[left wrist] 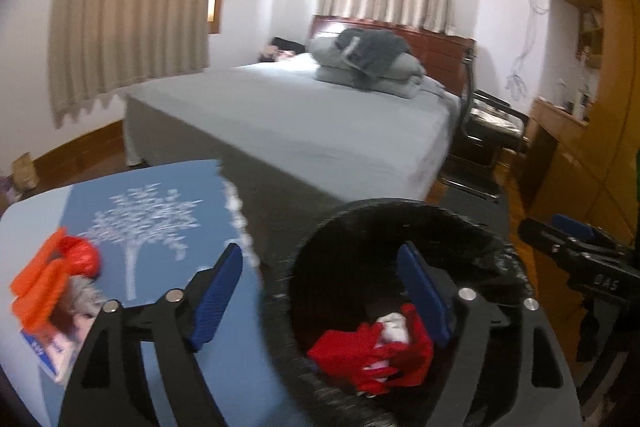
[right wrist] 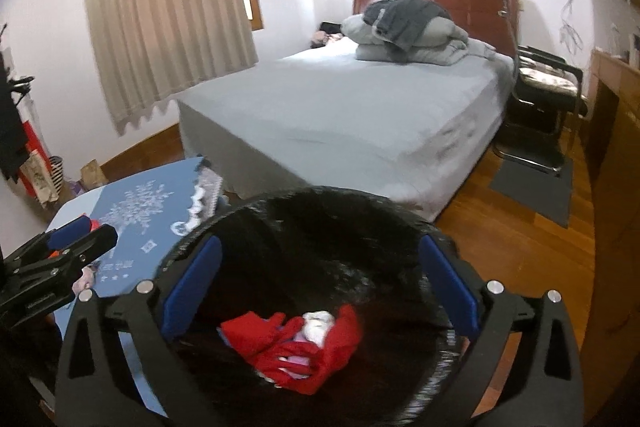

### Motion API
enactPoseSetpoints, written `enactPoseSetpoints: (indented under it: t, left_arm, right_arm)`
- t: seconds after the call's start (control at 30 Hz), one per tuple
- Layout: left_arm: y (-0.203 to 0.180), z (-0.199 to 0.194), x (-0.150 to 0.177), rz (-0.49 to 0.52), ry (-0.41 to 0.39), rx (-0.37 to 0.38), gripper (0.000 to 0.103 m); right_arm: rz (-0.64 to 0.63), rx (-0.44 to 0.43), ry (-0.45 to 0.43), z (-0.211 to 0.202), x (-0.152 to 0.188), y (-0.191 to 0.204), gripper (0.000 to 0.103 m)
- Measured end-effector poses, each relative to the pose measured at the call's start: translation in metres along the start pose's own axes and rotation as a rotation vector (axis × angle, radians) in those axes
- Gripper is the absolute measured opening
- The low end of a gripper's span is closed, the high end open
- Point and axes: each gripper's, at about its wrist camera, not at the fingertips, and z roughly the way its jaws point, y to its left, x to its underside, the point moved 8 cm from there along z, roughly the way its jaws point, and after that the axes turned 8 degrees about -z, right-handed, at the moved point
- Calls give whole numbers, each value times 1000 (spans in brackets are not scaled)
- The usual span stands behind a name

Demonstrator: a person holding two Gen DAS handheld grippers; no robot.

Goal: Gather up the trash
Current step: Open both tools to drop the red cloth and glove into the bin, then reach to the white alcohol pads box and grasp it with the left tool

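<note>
Blue-padded right hand-held gripper (right wrist: 320, 291) wide open, empty, above black bin (right wrist: 304, 211)

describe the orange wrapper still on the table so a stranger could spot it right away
Start at the blue table with the white tree print, beside the black bin. At its near left edge lies the orange wrapper, crumpled, on a booklet. It's the only bright orange thing there.

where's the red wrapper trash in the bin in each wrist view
Left wrist: the red wrapper trash lies low and right of centre, at the bottom of the black bin, beside the left gripper's right finger.
Right wrist: the red wrapper trash sits bottom centre, inside the bin, between the right gripper's open fingers.
Shared landmark: the bed behind the bin.
</note>
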Motion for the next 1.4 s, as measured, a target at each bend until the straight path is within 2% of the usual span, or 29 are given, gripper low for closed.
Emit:
enactPoseSetpoints:
  t: [0.5, 0.63, 0.93, 1.4]
  left_arm:
    - [170, -58, 24, -123, -32, -358, 81]
    - [199, -65, 37, -146, -18, -416, 81]
    - [233, -68, 58, -194, 10, -465, 81]
    - [250, -41, 82, -265, 94, -475, 81]
  right_arm:
    - [-111, -234, -8, 31, -15, 155, 96]
    - [-145, -278, 2, 40, -13, 190, 96]
    - [-197, -320, 46, 58, 1, 238, 96]
    - [-220, -324, 88, 76, 12, 254, 96]
